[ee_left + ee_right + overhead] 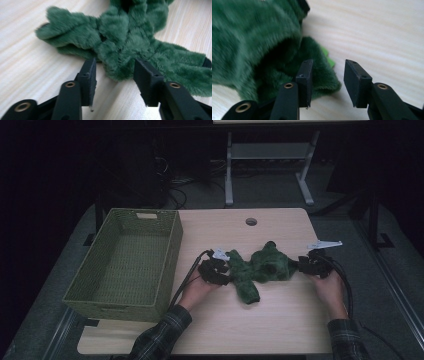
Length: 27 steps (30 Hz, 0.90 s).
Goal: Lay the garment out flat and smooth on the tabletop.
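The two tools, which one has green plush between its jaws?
The left tool: a fold of the green plush garment bulges between its open jaws. The right tool has bare table there.

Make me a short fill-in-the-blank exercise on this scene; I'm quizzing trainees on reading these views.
1. The fuzzy garment lying on the table is ____ in colour.
2. The woven basket stands at the table's ____ side in the high view.
3. In its own view, the left hand-held gripper has its jaws ____, a fold of the garment between them.
4. The right hand-held gripper is at the garment's ____ end in the high view.

Missing words: green; left; open; right
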Available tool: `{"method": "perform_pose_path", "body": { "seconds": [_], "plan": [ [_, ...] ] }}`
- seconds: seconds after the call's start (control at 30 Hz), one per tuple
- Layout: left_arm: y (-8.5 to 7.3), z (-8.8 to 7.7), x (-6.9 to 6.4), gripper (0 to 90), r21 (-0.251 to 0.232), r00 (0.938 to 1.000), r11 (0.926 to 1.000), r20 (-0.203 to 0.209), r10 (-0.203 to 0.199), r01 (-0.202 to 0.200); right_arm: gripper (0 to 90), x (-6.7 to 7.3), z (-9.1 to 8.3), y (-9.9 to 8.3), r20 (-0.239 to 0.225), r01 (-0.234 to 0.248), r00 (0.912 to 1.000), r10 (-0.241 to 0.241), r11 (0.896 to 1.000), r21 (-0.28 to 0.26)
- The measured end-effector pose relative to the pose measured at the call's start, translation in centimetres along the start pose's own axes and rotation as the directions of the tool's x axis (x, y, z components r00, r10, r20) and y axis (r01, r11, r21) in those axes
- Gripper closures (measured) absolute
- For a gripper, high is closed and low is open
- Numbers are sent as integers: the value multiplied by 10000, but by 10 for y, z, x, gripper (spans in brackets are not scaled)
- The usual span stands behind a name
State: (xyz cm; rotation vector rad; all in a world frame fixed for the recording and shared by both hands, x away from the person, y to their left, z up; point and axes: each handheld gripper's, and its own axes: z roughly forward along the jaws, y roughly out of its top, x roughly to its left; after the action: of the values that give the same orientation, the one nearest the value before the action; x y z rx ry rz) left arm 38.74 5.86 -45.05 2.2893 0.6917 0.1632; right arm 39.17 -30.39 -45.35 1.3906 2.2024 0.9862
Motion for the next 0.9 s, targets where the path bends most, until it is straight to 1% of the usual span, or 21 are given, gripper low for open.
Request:
{"method": "perform_pose_path", "body": {
  "seconds": [0.07, 0.1, 0.13, 0.17, 0.2, 0.23, 0.3, 0.37, 0.4, 0.5, 0.53, 0.57, 0.63, 0.7, 0.73, 0.77, 0.8, 0.9],
  "plan": [
    [-1, 3, -1, 588, 194, 9998, 9996, -3, 184, -184, 597, -1, 6, -4, -61, -15, 10000, 17, 9995, 322],
    [-1, 5, -2, 651, 329, 9996, 9991, 88, 263, -266, 616, -1, 7, -5, -91, -37, 10000, 41, 9993, 368],
    [-1, 7, -3, 696, 326, 9996, 9991, 66, 273, -275, 655, -2, 9, -7, -198, -65, 9998, 74, 9989, 465],
    [-1, 7, -3, 736, 420, 9993, 9984, 30, 381, -382, 683, -2, 9, -7, -237, -84, 9997, 96, 9987, 507],
    [-2, 8, -3, 780, 484, 9992, 9980, 66, 401, -403, 724, -2, 10, -7, -280, -139, 9995, 154, 9985, 537],
    [-2, 8, -3, 802, 521, 9992, 9978, 100, 396, -401, 767, -2, 10, -7, -321, -119, 9994, 137, 9984, 557],
    [-1, 6, -4, 838, 515, 9990, 9977, 115, 425, -430, 813, -1, 10, -6, -280, 51, 9996, -36, 9987, 509],
    [-1, 3, -5, 846, 480, 9988, 9978, 148, 460, -467, 830, 1, 9, -4, -208, 97, 9997, -86, 9985, 543],
    [-1, 1, -6, 848, 480, 9987, 9977, 164, 480, -488, 831, 2, 8, -3, -164, 226, 9996, -219, 9988, 436],
    [-1, -8, -9, 850, 323, 9983, 9983, 334, 482, -493, 833, 3, 4, 1, 41, 301, 9995, -303, 9993, 238],
    [-1, -11, -11, 851, 207, 9984, 9989, 393, 416, -424, 834, 4, 2, 3, 132, 291, 9995, -294, 9994, 185],
    [-2, -15, -12, 851, 242, 9976, 9982, 440, 543, -554, 834, 3, 1, 5, 225, 349, 9991, -351, 9993, 113],
    [-4, -22, -16, 851, 132, 9969, 9984, 563, 547, -556, 835, 1, 0, 10, 360, 308, 9989, -314, 9994, 170],
    [-7, -30, -21, 852, 149, 9951, 9974, 703, 692, -705, 840, -2, -2, 15, 579, 323, 9978, -330, 9994, 129],
    [-9, -32, -24, 852, 71, 9950, 9977, 750, 662, -669, 841, -4, -4, 17, 820, 355, 9960, -357, 9994, 36],
    [-11, -34, -26, 852, 79, 9941, 9974, 815, 709, -718, 841, -6, -4, 19, 867, 338, 9957, -337, 9994, -6],
    [-13, -37, -28, 852, 65, 9929, 9972, 925, 742, -751, 841, -8, -3, 21, 858, 253, 9960, -260, 9996, 93],
    [-19, -40, -35, 852, 17, 9900, 9973, 1207, 730, -738, 845, -10, -2, 27, 1100, 328, 9934, -333, 9994, 62]
  ]
}}
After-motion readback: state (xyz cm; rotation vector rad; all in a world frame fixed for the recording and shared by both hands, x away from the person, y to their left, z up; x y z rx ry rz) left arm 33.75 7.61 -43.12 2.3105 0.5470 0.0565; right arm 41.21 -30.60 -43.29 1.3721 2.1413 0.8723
